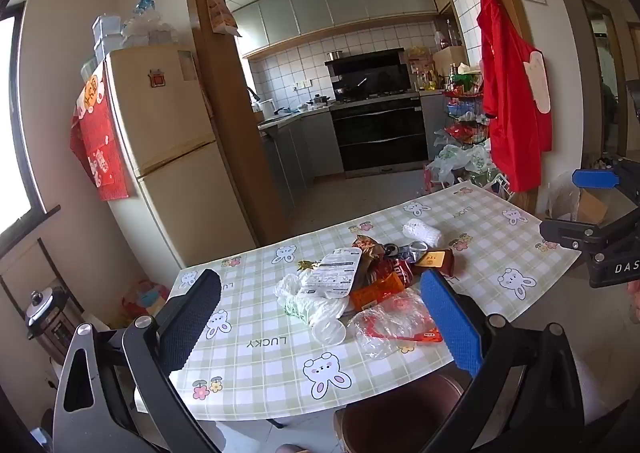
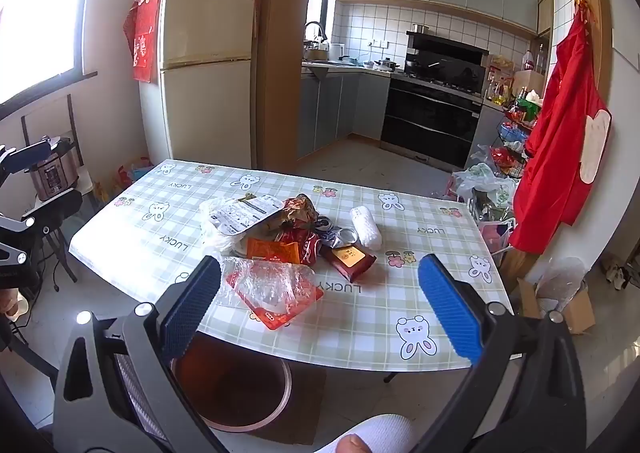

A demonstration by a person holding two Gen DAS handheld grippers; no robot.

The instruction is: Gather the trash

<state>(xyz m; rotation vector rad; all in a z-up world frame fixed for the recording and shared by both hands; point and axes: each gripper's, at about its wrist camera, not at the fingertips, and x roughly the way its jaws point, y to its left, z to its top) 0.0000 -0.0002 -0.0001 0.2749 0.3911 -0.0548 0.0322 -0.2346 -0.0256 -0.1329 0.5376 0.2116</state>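
Note:
A heap of trash lies mid-table on the checked cloth: a white printed film lid, a white bag, a clear cup, a crumpled clear wrapper, an orange packet, a red can, a dark red box and a white foam roll. My left gripper hovers open before the heap's near-left side. My right gripper hovers open near the clear wrapper, holding nothing. A brown round bin stands under the table's near edge.
A fridge stands beyond the table's far-left corner, with a pressure cooker on a stool beside the table's left side. Plastic bags and a cardboard box sit on the floor at the right. A red apron hangs there.

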